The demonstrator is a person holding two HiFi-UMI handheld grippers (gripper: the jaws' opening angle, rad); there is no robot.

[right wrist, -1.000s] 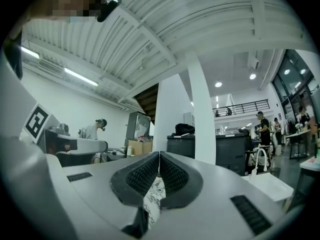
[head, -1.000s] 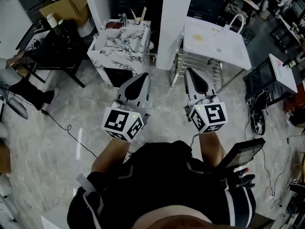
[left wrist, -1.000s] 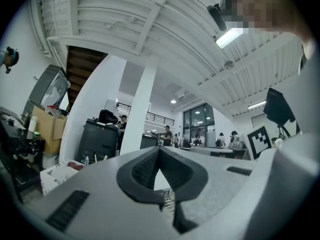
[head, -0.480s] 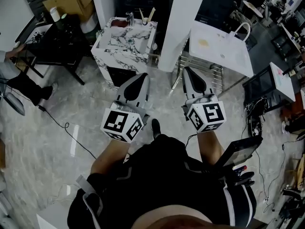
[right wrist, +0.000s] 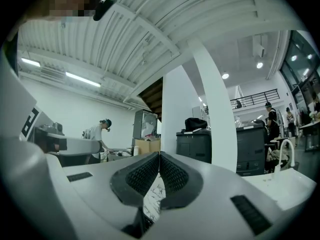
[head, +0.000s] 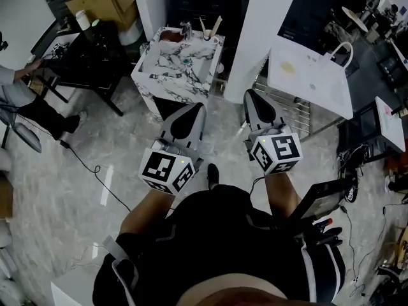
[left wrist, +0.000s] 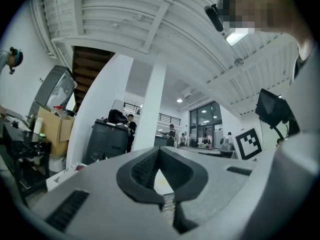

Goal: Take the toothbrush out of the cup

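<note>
A marble-patterned washstand point(head: 167, 75) stands ahead of me on the floor. At its back edge is a small cup point(head: 208, 37) with two light sticks rising from it, probably the toothbrush point(head: 217, 25) and another; they are too small to tell apart. My left gripper point(head: 197, 108) is shut and empty, its tips just short of the washstand's near corner. My right gripper point(head: 250, 95) is also shut and empty, to the right of the washstand and pointing level. Both pairs of pads point(left wrist: 145, 166) point(right wrist: 172, 171) meet with nothing between them.
A white pillar point(head: 266, 30) rises right of the washstand. A white table point(head: 309, 75) with a bag and a metal rack point(head: 290, 110) lie beyond my right gripper. At the left are a black desk point(head: 83, 59), a seated person point(head: 19, 91) and floor cables point(head: 83, 164).
The washstand has come closer and slid down and to the right in the head view. Both grippers have moved forward towards it, still shut.
</note>
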